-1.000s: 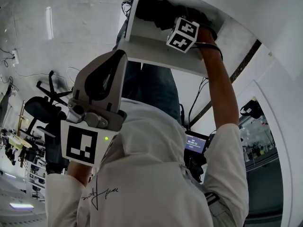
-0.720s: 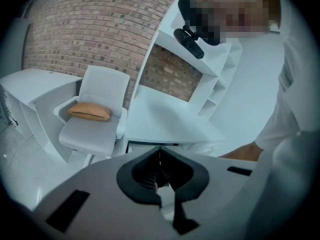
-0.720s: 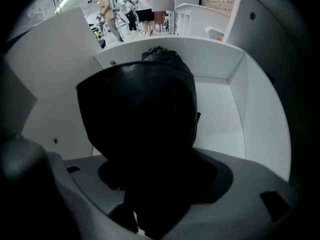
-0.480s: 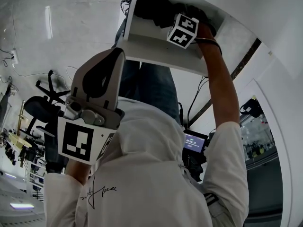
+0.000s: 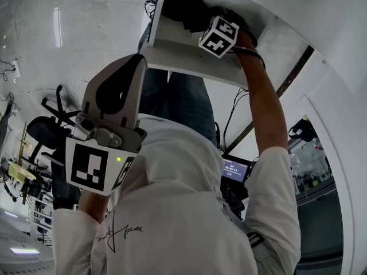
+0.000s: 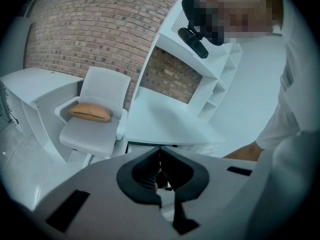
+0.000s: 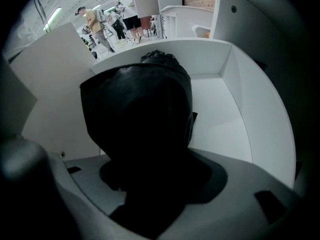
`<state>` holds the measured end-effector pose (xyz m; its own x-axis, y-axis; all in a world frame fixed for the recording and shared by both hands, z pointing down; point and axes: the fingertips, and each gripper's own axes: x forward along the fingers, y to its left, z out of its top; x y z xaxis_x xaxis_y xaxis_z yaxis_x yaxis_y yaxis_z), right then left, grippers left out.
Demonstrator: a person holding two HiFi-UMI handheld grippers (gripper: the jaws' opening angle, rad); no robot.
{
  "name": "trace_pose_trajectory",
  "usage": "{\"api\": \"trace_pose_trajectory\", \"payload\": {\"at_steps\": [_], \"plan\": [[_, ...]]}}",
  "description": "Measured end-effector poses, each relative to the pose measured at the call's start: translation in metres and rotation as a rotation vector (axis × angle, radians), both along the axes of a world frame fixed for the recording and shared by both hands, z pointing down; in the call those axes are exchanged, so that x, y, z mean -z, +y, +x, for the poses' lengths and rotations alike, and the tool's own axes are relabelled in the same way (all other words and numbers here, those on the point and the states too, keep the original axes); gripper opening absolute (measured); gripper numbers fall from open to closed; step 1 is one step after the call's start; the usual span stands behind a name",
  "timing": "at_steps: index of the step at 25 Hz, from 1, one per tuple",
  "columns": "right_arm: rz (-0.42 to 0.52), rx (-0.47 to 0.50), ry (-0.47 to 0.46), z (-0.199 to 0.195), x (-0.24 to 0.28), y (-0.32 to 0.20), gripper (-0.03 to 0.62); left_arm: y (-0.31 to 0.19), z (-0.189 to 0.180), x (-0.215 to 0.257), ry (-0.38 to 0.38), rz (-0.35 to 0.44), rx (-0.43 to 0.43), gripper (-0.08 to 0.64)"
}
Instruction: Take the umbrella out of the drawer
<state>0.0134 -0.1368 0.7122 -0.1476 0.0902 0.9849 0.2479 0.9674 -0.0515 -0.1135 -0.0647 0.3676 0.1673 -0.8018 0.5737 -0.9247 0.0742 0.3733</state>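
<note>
A black folded umbrella (image 5: 183,10) lies in the open white drawer (image 5: 172,50). My right gripper (image 5: 198,22) reaches down into that drawer, its marker cube (image 5: 219,36) on top. In the right gripper view the umbrella (image 7: 140,114) fills the gap of the right gripper (image 7: 150,176). Its jaws are closing around the umbrella, and I see no firm pinch. My left gripper (image 5: 136,61) hangs in front of the person's chest, away from the drawer. In its own view the left gripper (image 6: 160,151) is shut with nothing in it.
The drawer's inner walls (image 7: 220,109) enclose the umbrella closely. A white chair (image 6: 95,129) with an orange cushion (image 6: 90,112) stands beside a white desk (image 6: 165,124) under shelves (image 6: 215,79). A black office chair (image 5: 51,130) and a small screen (image 5: 235,169) are on the floor side.
The right gripper's marker cube has rolled a little over the drawer. The left gripper has drifted slightly up and left in the head view.
</note>
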Motion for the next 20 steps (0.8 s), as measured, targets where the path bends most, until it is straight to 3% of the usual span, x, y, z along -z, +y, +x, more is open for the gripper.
{"api": "trace_pose_trajectory", "payload": {"at_steps": [11,20], "plan": [[-0.044,-0.087,0.01,0.013,0.005,0.014,0.255,0.0,0.002,0.008,-0.001,0.028,0.017,0.017],[-0.06,-0.1,0.004,0.013,0.013,0.016,0.255,0.001,0.006,0.012,-0.003,0.034,0.02,0.017]]}}
